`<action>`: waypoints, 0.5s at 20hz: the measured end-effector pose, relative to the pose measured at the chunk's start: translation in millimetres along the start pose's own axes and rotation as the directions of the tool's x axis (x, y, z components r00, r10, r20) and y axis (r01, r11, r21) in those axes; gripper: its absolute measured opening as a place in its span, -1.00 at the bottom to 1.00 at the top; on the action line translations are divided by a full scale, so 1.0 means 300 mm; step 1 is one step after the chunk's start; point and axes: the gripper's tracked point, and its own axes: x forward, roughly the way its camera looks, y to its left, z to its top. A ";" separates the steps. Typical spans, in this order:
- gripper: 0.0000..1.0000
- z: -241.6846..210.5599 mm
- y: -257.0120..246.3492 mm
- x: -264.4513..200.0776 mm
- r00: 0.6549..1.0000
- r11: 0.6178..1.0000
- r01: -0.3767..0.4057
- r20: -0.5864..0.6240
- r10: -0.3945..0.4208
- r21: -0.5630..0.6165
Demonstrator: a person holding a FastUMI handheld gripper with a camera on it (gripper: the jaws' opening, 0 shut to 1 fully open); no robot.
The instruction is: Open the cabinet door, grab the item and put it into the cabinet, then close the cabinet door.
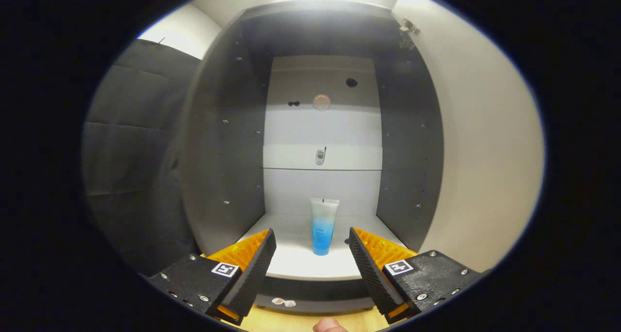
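Inside open cabinet (223, 142): blue-and-white tube (322, 225) upright on bottom shelf (301, 264), label print too small to read; gripper (311, 254) fingers spread wide, holding nothing, tube just beyond.

We're in a staged test booth dressed up as a bit of a home, and the evidence is right ahead: a tall dark grey laminate cabinet (223, 142) with rows of shelf-pin holes up its inner walls, its plain white door (480, 152) swung wide at three o'clock. At nine o'clock hangs a creased black cloth wall (131, 152), backdrop rather than plaster. A pale wooden floor strip (301, 320) shows at six o'clock, and harsh white light glares from twelve. A blue-and-clear squeeze tube (323, 225) stands on the white bottom shelf (301, 264), bathroom-cupboard style.
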 end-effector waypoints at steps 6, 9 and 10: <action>0.87 0.011 0.011 -0.397 1.000 1.000 -0.021 -0.011 0.021 -0.005; 0.87 -0.017 -0.003 -0.590 0.998 0.998 -0.040 -0.037 0.042 0.048; 0.87 -0.039 -0.004 -0.646 0.997 0.997 -0.056 -0.050 0.059 0.056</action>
